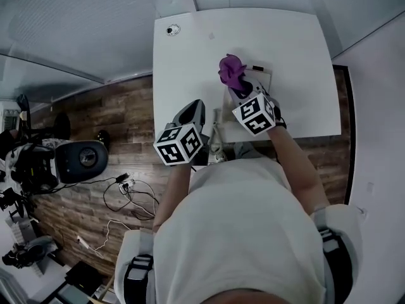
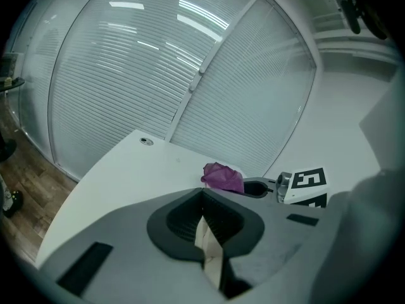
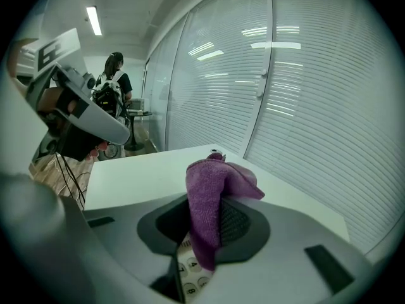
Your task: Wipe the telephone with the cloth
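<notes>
Currently both grippers over near part of white table (image 1: 190, 62).

L gripper (image 2: 202, 194): jaws fully together, nothing gripped. Sits at near edge, left of centre, clear of the phone. A pale strip shows below the jaw seam in left gripper view; can't ID it.

R gripper (image 3: 212, 201): jaws clamped on purple cloth (image 3: 212, 198). Cloth bunches up above the jaw tips, and a fold hangs down betw. them. Gripper tilts down toward the table, further in than L and to its right.

Telephone (image 3: 187, 278): pale, lies flat on table directly under R gripper, approx. mid-width, toward near edge. Number keys visible just below the hanging fold in right gripper view; can't tell if cloth touches them. In head view cloth covers the phone's left part, far right corner exposed.

Farther out: bare tabletop, then small round grommet (image 1: 173, 29) at far left corner. Slatted blinds (image 2: 158, 75) beyond far edge. Office chair (image 1: 82, 160) and cables on wood floor, left of table.
</notes>
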The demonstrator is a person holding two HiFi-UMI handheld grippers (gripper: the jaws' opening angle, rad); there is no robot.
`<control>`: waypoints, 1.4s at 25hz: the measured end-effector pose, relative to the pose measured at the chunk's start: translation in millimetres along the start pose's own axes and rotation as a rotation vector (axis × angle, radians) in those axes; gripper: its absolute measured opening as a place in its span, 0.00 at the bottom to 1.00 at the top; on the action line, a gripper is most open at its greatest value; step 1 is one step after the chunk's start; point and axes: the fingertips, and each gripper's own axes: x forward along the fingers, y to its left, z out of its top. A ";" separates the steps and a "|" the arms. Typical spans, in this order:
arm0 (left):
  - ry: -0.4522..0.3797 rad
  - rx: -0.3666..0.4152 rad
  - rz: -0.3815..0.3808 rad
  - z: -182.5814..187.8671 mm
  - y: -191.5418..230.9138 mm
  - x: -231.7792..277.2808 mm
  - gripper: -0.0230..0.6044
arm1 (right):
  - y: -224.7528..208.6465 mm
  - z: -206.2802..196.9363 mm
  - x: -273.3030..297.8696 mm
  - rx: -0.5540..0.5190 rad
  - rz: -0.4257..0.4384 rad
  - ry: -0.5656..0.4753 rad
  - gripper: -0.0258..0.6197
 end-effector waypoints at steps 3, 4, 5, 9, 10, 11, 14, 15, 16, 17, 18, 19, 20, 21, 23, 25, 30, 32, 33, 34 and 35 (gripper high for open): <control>0.006 0.001 -0.010 -5.1 0.0 -6.0 0.07 | 8.0 -2.1 -4.8 0.008 -0.007 0.005 0.19; 0.007 0.000 -0.014 -7.2 -0.5 -7.8 0.07 | 10.4 -3.4 -6.8 0.010 -0.010 0.007 0.19; 0.009 -0.001 -0.017 -9.0 -0.4 -9.7 0.07 | 13.0 -4.3 -8.2 0.011 -0.013 0.009 0.19; 0.017 -0.009 -0.026 -14.4 6.9 -12.7 0.07 | 22.8 -7.3 -4.6 0.015 -0.018 0.019 0.19; 0.020 -0.010 -0.028 -15.6 9.5 -12.9 0.07 | 24.9 -8.1 -3.2 0.017 -0.019 0.021 0.19; 0.023 -0.010 -0.030 -16.7 11.5 -13.3 0.07 | 26.7 -8.8 -2.5 0.020 -0.021 0.023 0.19; 0.034 -0.009 -0.033 -19.9 14.5 -13.2 0.07 | 30.2 -11.3 -2.7 0.027 -0.024 0.026 0.19; 0.036 -0.008 -0.034 -20.7 15.2 -12.7 0.07 | 30.9 -12.4 -2.7 0.029 -0.026 0.027 0.19; 0.037 -0.008 -0.036 -21.1 15.8 -12.6 0.07 | 32.0 -13.1 -2.7 0.031 -0.028 0.029 0.19; 0.038 -0.008 -0.038 -21.1 16.5 -13.5 0.07 | 33.7 -13.2 -3.0 0.033 -0.029 0.030 0.19; 0.037 -0.008 -0.041 -20.9 17.2 -15.5 0.07 | 36.1 -12.8 -3.7 0.035 -0.029 0.032 0.19; 0.037 -0.007 -0.043 -21.0 17.8 -17.9 0.07 | 38.8 -12.5 -4.7 0.037 -0.029 0.033 0.19; 0.037 -0.007 -0.044 -21.7 18.1 -20.1 0.07 | 41.3 -12.7 -5.9 0.038 -0.029 0.035 0.19; 0.038 -0.006 -0.045 -22.8 18.3 -21.6 0.07 | 43.5 -13.5 -6.8 0.038 -0.029 0.038 0.19; 0.040 -0.007 -0.046 -25.7 18.6 -23.4 0.07 | 47.1 -15.9 -7.9 0.039 -0.026 0.040 0.19; 0.039 -0.008 -0.048 -27.9 18.6 -25.5 0.07 | 50.0 -17.6 -9.3 0.047 -0.026 0.037 0.19; 0.041 -0.006 -0.053 -36.6 17.9 -35.6 0.07 | 64.6 -24.2 -16.2 0.056 -0.023 0.039 0.19; 0.039 -0.006 -0.056 -39.3 16.5 -40.7 0.07 | 71.2 -25.9 -20.1 0.053 -0.021 0.041 0.19; 0.039 -0.006 -0.057 -41.2 15.6 -43.5 0.07 | 74.5 -27.0 -22.3 0.053 -0.020 0.041 0.19; 0.039 -0.005 -0.058 -43.5 14.7 -46.2 0.07 | 77.7 -28.5 -24.5 0.053 -0.021 0.042 0.19; 0.039 -0.003 -0.058 -46.1 13.8 -48.6 0.07 | 80.7 -30.2 -26.6 0.053 -0.021 0.042 0.19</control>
